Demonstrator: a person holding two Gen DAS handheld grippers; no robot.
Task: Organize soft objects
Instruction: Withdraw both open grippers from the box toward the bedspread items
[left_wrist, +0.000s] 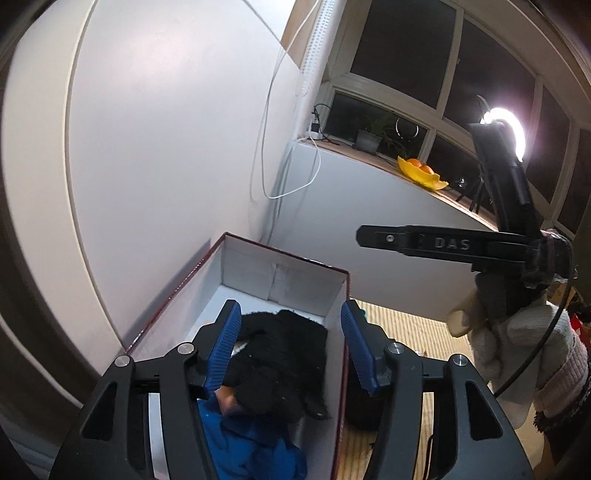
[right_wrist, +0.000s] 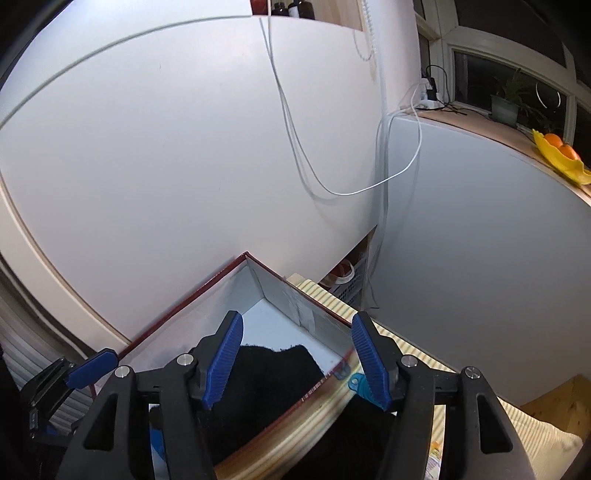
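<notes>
An open cardboard box (left_wrist: 284, 275) with white inside and red rim stands against the white wall. In it lie a black fuzzy cloth (left_wrist: 280, 363) and a blue cloth (left_wrist: 251, 450). My left gripper (left_wrist: 290, 341) is open and empty just above the black cloth. My right gripper (right_wrist: 297, 358) is open and empty over the box's (right_wrist: 221, 291) right rim, with the black cloth (right_wrist: 266, 384) below it. In the left wrist view the right gripper (left_wrist: 369, 236) shows from the side, held by a white-gloved hand.
A striped mat (left_wrist: 402, 332) lies right of the box. White cables (right_wrist: 332, 184) hang on the wall. A windowsill holds a potted plant (left_wrist: 369, 136), a yellow dish with oranges (left_wrist: 421, 171) and a bright ring lamp (left_wrist: 509, 125). A white basket (right_wrist: 347, 280) sits behind the box.
</notes>
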